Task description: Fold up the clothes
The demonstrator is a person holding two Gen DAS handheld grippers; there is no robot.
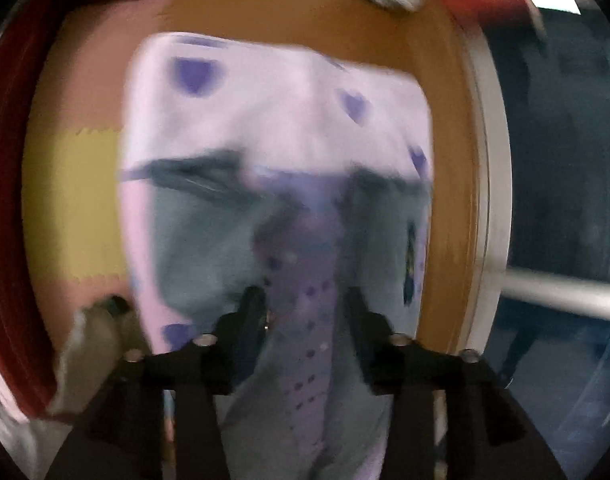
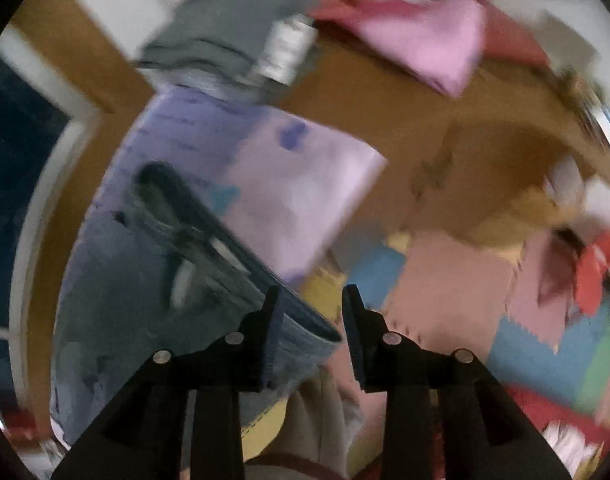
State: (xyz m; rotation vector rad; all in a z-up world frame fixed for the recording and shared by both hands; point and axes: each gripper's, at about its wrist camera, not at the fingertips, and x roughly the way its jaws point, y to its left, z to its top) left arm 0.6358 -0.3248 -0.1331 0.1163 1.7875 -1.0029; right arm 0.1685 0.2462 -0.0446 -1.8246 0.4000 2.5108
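Lilac garment [image 1: 281,120], purple-spotted, lying rumpled

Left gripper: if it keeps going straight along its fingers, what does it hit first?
The lilac garment with purple hearts spread on the brown table. Cloth already lies between the open fingers of the left gripper, so contact looks immediate, though blur hides depth.
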